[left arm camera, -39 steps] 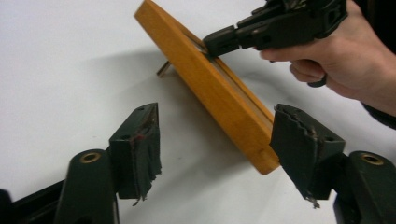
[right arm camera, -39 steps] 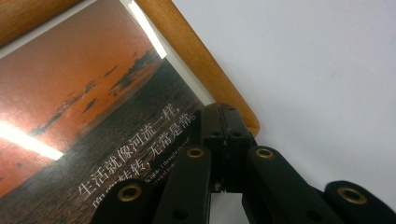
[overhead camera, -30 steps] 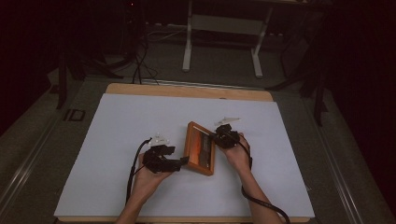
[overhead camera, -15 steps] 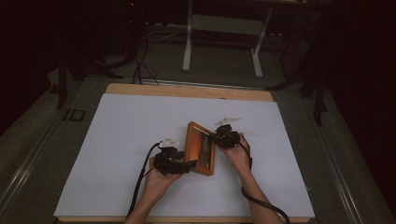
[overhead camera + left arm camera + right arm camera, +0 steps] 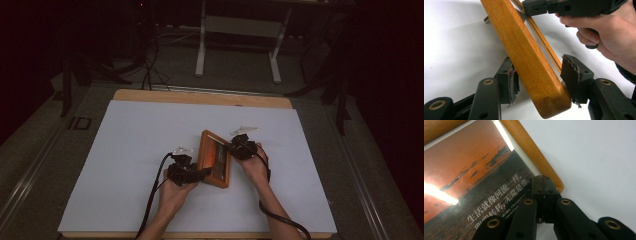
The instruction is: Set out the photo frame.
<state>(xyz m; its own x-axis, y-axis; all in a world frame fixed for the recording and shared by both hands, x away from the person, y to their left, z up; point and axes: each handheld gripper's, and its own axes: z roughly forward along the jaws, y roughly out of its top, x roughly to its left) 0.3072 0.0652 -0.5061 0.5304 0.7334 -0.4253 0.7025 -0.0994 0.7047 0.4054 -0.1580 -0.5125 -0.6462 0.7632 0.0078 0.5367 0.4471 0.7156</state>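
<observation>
1. Wooden picture frame [image 5: 214,159] lying near the middle of the white desk [image 5: 125,165], long side running away from the person, its sunset print with white Chinese lettering [image 5: 496,205] facing up.
2. Left gripper [image 5: 192,175] at the frame's near left corner, held in the left hand [image 5: 172,195] coming in from the bottom edge of the high view.
3. In the left gripper view, jaws straddling the rounded near end of the wooden rail [image 5: 534,75]; jaws have just been closing, rail between them.
4. Right-hand pad [image 5: 571,75] seemingly touching the rail's edge, left-hand pad [image 5: 511,82] just beside the wood with a sliver of gap; contact hard to judge, so no firm grip to be claimed.
5. Right gripper [image 5: 240,147] on the frame's right side toward the far end, right hand [image 5: 255,167] behind it, black cable [image 5: 280,222] trailing back to the desk's near edge.
6. In the right gripper view, jaws pressed fully together, tips [image 5: 544,187] resting on the corner of the print just inside the wooden rim [image 5: 534,155]; nothing seen clamped between them.
7. Seen from the left gripper view, the right gripper [image 5: 536,7] poised over the frame's far part.
8. Bare wooden strip of the desk [image 5: 200,96] showing past the white sheet at the far side.
</observation>
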